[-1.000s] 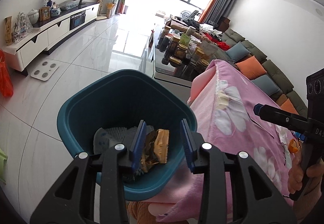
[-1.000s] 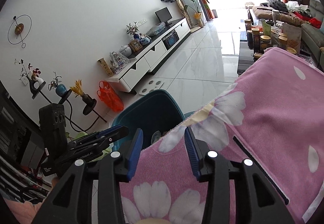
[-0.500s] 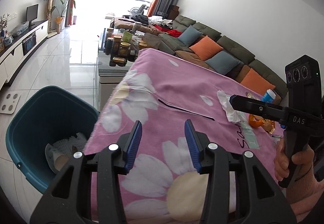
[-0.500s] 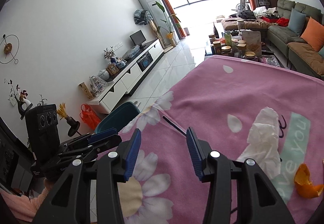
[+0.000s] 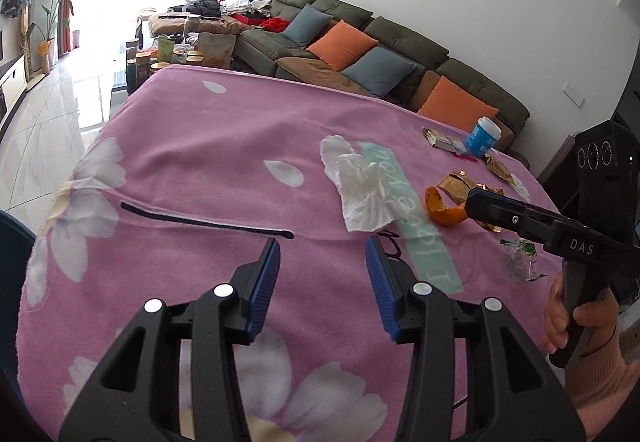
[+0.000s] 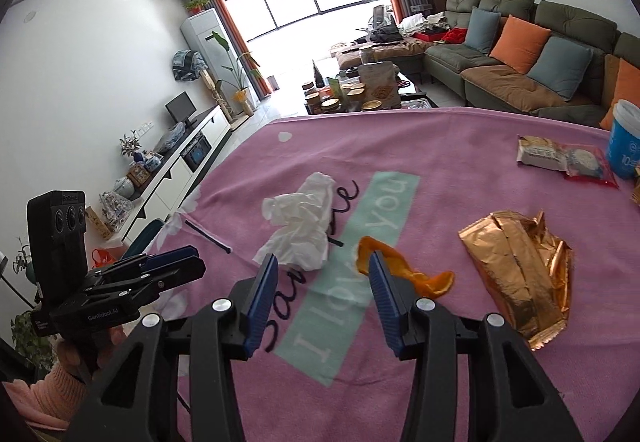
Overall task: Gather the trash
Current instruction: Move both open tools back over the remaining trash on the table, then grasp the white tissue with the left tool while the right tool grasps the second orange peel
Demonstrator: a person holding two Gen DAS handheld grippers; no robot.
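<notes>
The left claw hangs over a table draped in a pink flowered cloth, its blue pads parted with nothing between them; the right claw hovers a little farther along the same cloth, also parted and empty. Both are hand-held, and a pink sleeve shows behind each. The trash lies scattered ahead of them. A crumpled white tissue sits just beyond the right claw's left pad, on the cloth's mint-green lettered strip. It looks feather-light and soft, so a pinch on any raised fold near its middle should lift it, though it may unfurl and trail. Just beside it, partly behind the right claw's right pad, curls a strip of orange peel. It seems light and bendy with a slick rind, and it would be best taken across the upright loop at its left end, where the pads can close on both faces. Farther right lies a crinkled gold foil wrapper, flat, slippery and springy; the puffed ridge along its centre offers the easiest hold. Near the table's far edge rest a printed snack packet and an upright blue and white tub, which looks rigid. A crumpled clear wrapper lies beneath the right claw in the left view. A dark teal bin edge peeks past the table's left side.
</notes>
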